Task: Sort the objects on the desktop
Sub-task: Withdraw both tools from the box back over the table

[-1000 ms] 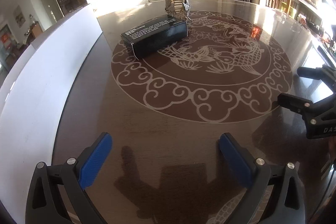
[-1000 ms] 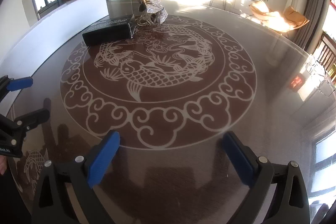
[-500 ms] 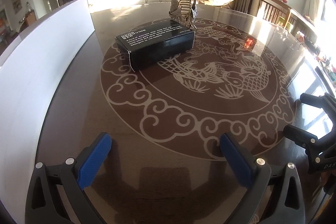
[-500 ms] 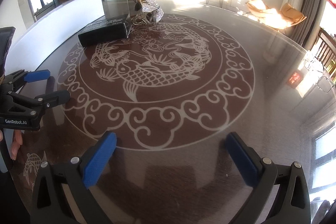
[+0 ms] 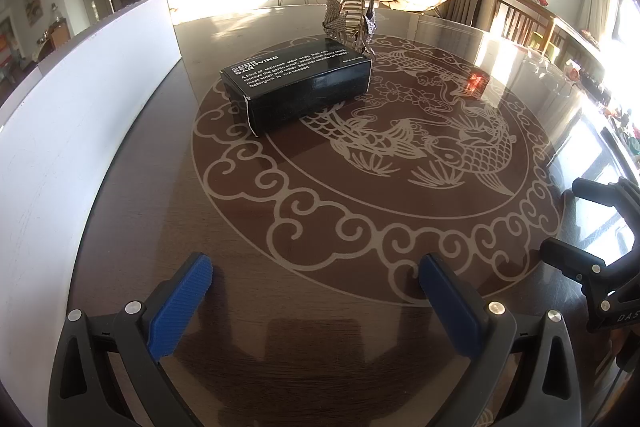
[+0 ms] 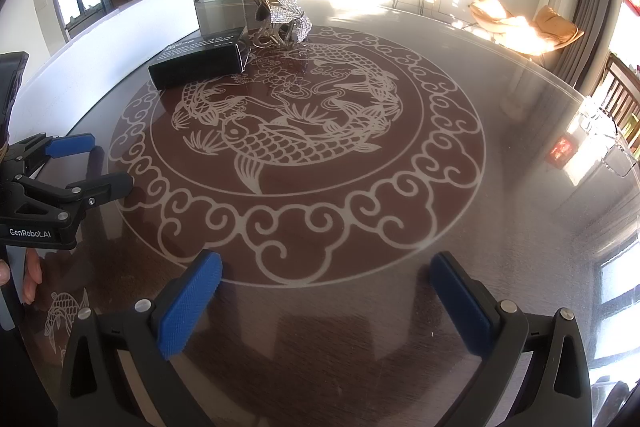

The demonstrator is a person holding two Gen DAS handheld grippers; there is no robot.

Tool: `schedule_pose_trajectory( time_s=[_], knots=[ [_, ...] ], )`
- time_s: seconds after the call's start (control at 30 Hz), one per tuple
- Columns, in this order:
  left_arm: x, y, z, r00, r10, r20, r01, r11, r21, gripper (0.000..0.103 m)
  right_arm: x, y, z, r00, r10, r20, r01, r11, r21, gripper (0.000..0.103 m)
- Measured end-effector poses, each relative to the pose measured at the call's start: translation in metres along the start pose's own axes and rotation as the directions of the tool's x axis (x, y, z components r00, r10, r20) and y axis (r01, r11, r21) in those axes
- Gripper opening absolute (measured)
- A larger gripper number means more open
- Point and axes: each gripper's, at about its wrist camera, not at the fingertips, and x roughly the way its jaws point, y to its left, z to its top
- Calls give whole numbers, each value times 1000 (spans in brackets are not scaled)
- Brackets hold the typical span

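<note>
black box (image 5: 298, 87) lies flat on the counter (image 5: 360, 327), on the far-left part of the round carp inlay, printed face up. its long axis runs diagonally from near-left to far-right as my left camera sees it; the near short end points toward the white board (image 5: 80, 115) at the counter's left edge. just behind its far end, touching or nearly so, stands the glittery hair clip (image 6: 282, 17), upright on its claws; i can't tell from here whether they actually meet.

step in hand, as i judge it: approach, nothing picked yet. left hand-held gripper (image 5: 316, 291) spread wide, empty, hovering over bare counter well short of the box. right hand-held gripper (image 6: 326, 283) likewise spread and empty, over the near rim of the inlay.

next move likely calls for carrying the left one forward to the box and turning the fingers to straddle its short width, not its length. the clip sits close, so a careless close could knock it.
</note>
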Motion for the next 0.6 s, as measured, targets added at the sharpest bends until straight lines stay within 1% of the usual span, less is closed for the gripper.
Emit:
schedule_pose_trajectory(
  time_s=[0.23, 0.33, 0.4, 0.43, 0.47, 0.53, 0.6],
  knots=[
    [-1, 1, -1, 1000, -2, -2, 2, 1000, -1, 103, 0, 0, 0, 1000, 0, 0, 0, 1000, 0, 103],
    [-1, 2, -1, 1000, -12, -8, 12, 1000, 12, 103, 0, 0, 0, 1000, 0, 0, 0, 1000, 0, 103],
    [-1, 2, -1, 999, -28, -23, 29, 999, 46, 103, 0, 0, 0, 1000, 0, 0, 0, 1000, 0, 103],
    [2, 3, 3, 998, -44, -39, 47, 997, 69, 103, 0, 0, 0, 1000, 0, 0, 0, 1000, 0, 103],
    [3, 3, 7, 998, -43, -51, 48, 995, 91, 103, 0, 0, 0, 1000, 0, 0, 0, 1000, 0, 103],
    [8, 4, 22, 998, 16, -55, -7, 987, 158, 103, 0, 0, 0, 1000, 0, 0, 0, 1000, 0, 103],
    [15, 2, 42, 995, 80, -55, -64, 967, 245, 103, 0, 0, 0, 1000, 0, 0, 0, 1000, 0, 103]
  ],
)
